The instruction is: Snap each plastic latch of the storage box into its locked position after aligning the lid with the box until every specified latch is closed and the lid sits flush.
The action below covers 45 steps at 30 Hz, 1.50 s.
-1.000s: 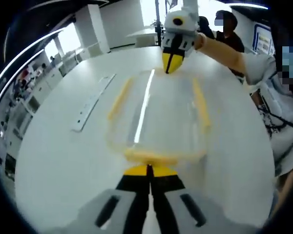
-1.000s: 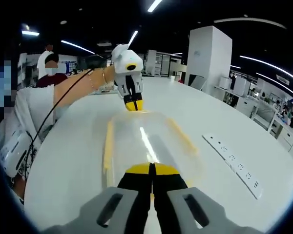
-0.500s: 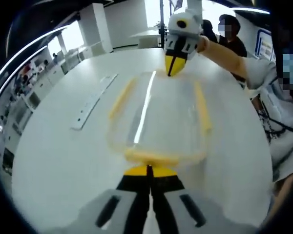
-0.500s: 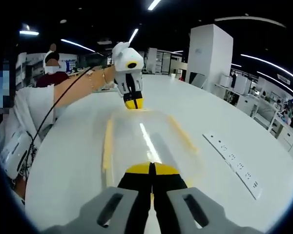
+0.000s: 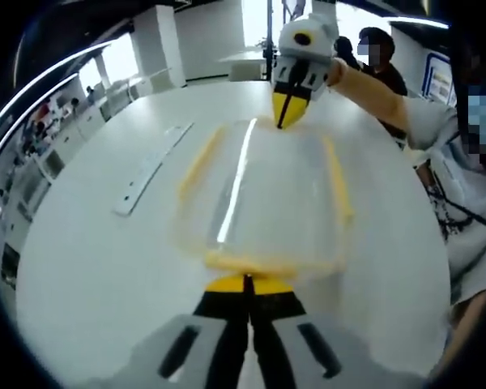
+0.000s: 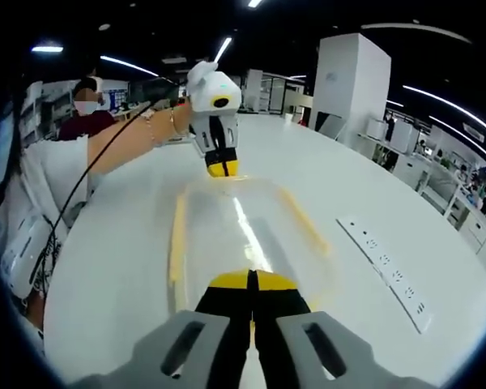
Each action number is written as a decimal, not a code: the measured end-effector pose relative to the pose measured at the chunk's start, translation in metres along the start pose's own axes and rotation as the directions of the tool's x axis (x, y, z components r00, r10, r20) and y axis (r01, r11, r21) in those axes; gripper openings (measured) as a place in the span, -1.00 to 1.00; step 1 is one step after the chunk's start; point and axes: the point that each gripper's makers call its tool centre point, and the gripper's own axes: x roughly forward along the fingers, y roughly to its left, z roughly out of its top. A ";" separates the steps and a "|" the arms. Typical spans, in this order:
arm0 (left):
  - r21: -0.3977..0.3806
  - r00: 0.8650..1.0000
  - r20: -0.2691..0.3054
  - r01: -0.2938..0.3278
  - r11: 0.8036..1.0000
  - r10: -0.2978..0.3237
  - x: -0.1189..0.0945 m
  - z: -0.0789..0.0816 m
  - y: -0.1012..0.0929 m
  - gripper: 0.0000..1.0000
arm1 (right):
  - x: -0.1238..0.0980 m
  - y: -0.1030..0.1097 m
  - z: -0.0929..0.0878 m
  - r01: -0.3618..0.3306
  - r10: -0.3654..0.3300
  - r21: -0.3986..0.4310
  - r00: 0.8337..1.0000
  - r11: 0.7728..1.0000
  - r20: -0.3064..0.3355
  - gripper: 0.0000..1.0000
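A clear storage box with its lid on and yellow latches lies on the white table. In the left gripper view my left gripper is shut, its yellow tips against the near end latch. My right gripper is shut too, tips down on the far end of the lid. In the right gripper view the box runs away from my shut right gripper to the left gripper at the far end. Yellow side latches lie along the long edges.
A white power strip lies on the table beside the box. The person holding the grippers stands at the table's edge, with an arm reaching over it. Another person is behind. Office furniture lies beyond.
Both views have shifted slightly with the hands. The box, lid and both shut grippers keep their places at the two ends.
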 end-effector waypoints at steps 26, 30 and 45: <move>-0.129 0.948 0.286 -0.108 0.986 0.141 -0.044 0.074 0.005 -0.99 | 0.001 0.000 0.002 0.067 -0.066 0.003 0.991 0.998 -0.113 -1.00; -0.128 0.959 0.257 -0.085 0.988 0.116 -0.015 0.079 -0.013 -1.00 | 0.001 0.000 0.003 0.096 -0.100 -0.040 0.988 0.995 -0.120 -1.00; -0.221 0.964 0.231 -0.080 0.972 0.131 0.012 0.073 -0.025 -1.00 | 0.035 -0.068 0.066 0.116 -0.153 -0.261 0.980 0.958 -0.127 -1.00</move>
